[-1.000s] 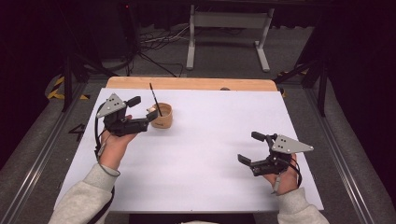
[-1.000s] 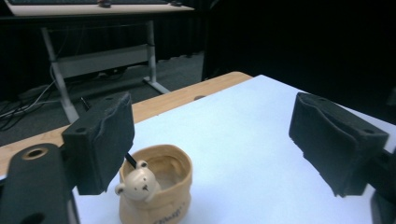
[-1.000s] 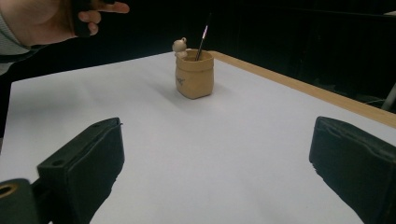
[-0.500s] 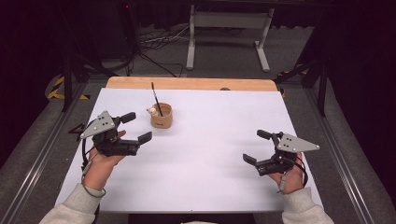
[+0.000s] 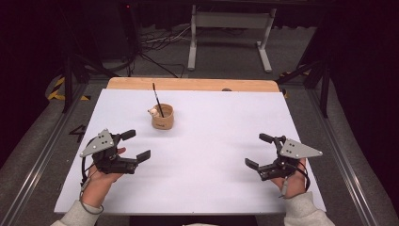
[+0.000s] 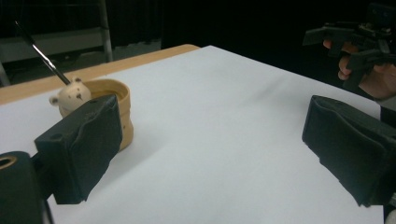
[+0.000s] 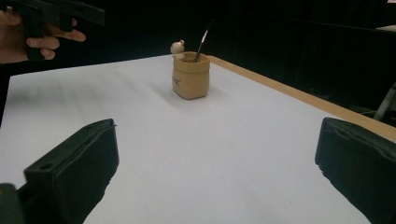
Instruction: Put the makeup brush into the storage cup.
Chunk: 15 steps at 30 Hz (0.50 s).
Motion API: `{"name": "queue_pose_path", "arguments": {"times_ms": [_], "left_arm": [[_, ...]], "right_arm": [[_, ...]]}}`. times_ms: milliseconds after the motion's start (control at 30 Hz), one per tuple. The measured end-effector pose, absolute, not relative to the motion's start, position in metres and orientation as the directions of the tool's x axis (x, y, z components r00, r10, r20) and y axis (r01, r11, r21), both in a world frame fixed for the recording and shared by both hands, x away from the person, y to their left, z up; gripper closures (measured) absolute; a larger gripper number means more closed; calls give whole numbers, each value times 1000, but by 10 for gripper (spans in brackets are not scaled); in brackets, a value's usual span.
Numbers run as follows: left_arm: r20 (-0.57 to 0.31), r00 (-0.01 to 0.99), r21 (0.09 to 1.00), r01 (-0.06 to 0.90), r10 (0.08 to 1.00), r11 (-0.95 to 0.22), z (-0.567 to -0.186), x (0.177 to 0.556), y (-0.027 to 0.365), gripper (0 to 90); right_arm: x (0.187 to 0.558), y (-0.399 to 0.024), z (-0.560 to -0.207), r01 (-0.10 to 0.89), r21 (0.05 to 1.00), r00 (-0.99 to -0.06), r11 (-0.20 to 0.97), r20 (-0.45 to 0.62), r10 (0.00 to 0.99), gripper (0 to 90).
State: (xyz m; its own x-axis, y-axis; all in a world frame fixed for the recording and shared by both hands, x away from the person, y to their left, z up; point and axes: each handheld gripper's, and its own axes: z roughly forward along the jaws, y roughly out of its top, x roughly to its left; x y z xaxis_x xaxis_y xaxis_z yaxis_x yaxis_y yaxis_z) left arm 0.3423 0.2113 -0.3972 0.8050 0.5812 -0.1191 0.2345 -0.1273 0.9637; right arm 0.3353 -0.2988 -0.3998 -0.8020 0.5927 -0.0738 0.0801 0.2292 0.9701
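**Both hands parked low, cup left alone at the back of the bench**

High view: I see my left gripper (image 5: pixel 126 149) at the lower left of the frame and my right gripper (image 5: pixel 264 151) at the lower right, well apart, with the white bench (image 5: pixel 216 141) bare between them. Each has its fingers spread wide with nothing between them. The forearms come in from the bottom edge, the wrists lie low near the front edge, and both sets of fingers point inward toward the middle. I judge this to be a resting stance: hands off the work and clear of each other. The small tan cup (image 5: pixel 163 117) stands upright in the upper middle, nearer my left gripper, apart from both. A thin dark stick (image 5: pixel 157 99) leans out of it toward the far edge, and a little bear figure (image 5: pixel 153 112) perches at its rim. The cup keeps the stick propped up.

Left gripper view: my own fingers (image 6: pixel 81 147) stand wide apart at the bottom corners. The cup (image 6: pixel 122 109) sits at left, partly behind the left finger but not touching it as far as I can tell. The bear (image 6: pixel 70 94) peeks above. The other hand (image 6: pixel 369 70) shows at upper right.

Right gripper view: the fingers (image 7: pixel 70 170) are spread, empty. The cup (image 7: pixel 190 77) is upper centre, well ahead. The other hand (image 7: pixel 28 39) sits at upper left.
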Motion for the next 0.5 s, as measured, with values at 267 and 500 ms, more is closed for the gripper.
{"name": "queue_pose_path", "arguments": {"times_ms": [267, 500], "left_arm": [[-163, 796, 959, 268, 584, -97, -420, 337, 211, 38], [-168, 788, 959, 270, 593, -87, -438, 334, 210, 37]], "right_arm": [[330, -299, -404, 55, 977, -792, 205, -82, 605, 0], [329, -296, -415, 52, 983, -799, 174, -64, 599, 0]]}}
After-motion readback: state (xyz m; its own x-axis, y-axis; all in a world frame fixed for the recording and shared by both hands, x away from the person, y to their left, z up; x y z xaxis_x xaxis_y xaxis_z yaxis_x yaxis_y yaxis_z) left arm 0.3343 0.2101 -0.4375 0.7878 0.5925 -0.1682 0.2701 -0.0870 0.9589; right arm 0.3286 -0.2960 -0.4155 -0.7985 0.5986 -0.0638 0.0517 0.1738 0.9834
